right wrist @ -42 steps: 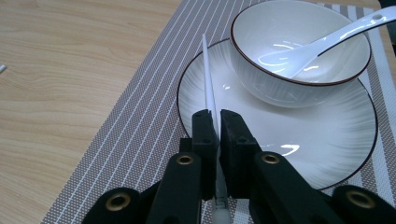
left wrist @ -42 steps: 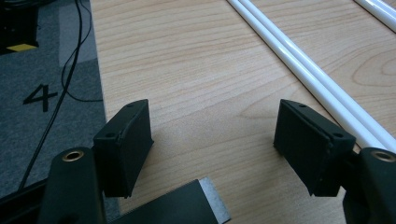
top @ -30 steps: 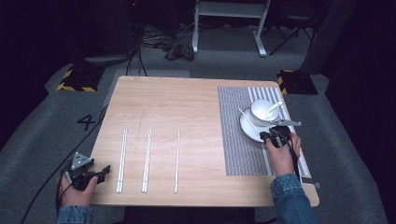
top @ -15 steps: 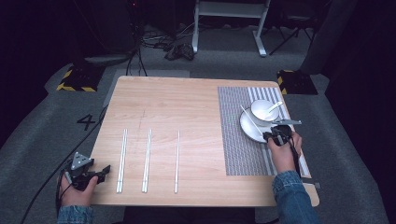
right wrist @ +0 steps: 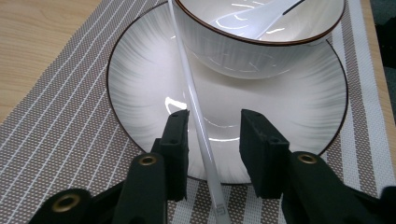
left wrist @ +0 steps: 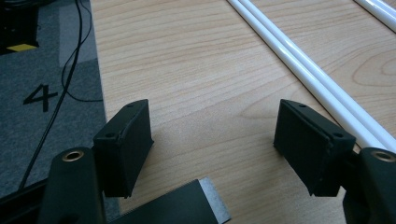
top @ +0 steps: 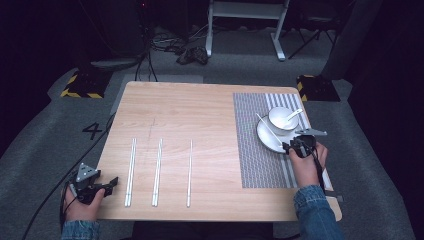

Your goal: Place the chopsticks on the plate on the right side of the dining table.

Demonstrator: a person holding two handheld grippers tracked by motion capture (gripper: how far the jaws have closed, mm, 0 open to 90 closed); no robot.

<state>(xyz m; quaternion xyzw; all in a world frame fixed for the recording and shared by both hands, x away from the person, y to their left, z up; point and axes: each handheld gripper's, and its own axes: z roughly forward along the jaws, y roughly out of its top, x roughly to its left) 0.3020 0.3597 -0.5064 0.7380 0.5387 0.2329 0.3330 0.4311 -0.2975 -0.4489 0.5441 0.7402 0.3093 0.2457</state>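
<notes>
Since the earlier frame we find the right gripper jaws just opened, unclamped around a white chopstick lying between them across the plate: light, stiff, slippery, best pinched mid-shaft.

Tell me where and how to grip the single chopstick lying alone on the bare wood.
Grip the single chopstick near its middle, coming straight down from above with the jaws across its width. It lies flat on the table with bare wood on both sides, well apart from the chopstick pair to its left, so the pads likely have room. A thin, round stick may roll, so close squarely.
</notes>
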